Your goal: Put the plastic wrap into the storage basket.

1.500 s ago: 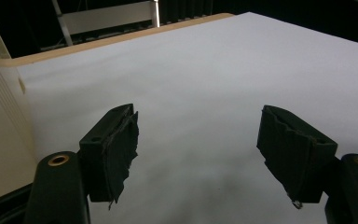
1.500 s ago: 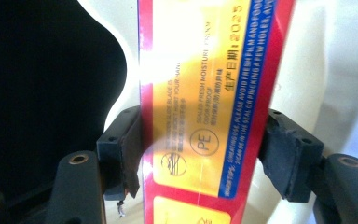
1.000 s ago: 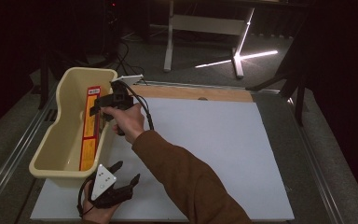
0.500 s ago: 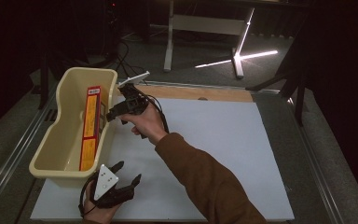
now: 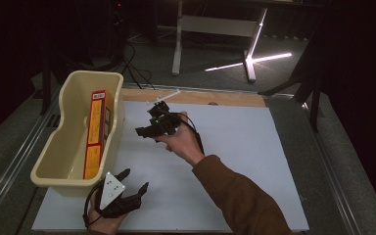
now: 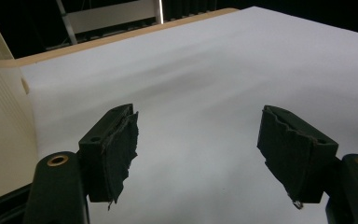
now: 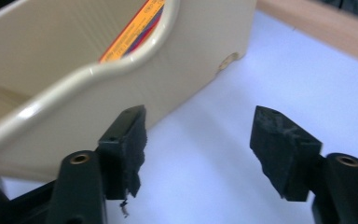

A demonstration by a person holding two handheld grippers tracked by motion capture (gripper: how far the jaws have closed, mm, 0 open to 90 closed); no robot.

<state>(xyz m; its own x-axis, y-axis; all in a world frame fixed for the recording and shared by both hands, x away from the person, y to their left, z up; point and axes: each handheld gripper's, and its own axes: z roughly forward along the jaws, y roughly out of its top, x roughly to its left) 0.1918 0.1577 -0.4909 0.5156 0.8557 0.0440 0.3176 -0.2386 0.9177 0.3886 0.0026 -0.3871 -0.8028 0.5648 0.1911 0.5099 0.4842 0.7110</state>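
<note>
White tabletop [image 5: 254,147], both hand-held grippers spread, empty

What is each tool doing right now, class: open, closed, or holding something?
Left tool: open, holding nothing, over the white sheet.
Right tool: open, holding nothing, beside the cream tub.

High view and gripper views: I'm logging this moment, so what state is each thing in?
Left gripper: open, holding nothing, low over the white sheet.
Right gripper: open, holding nothing, beside the tub.
Tub: upright, on the sheet's left edge.
Box: lying lengthwise inside the tub.
</note>
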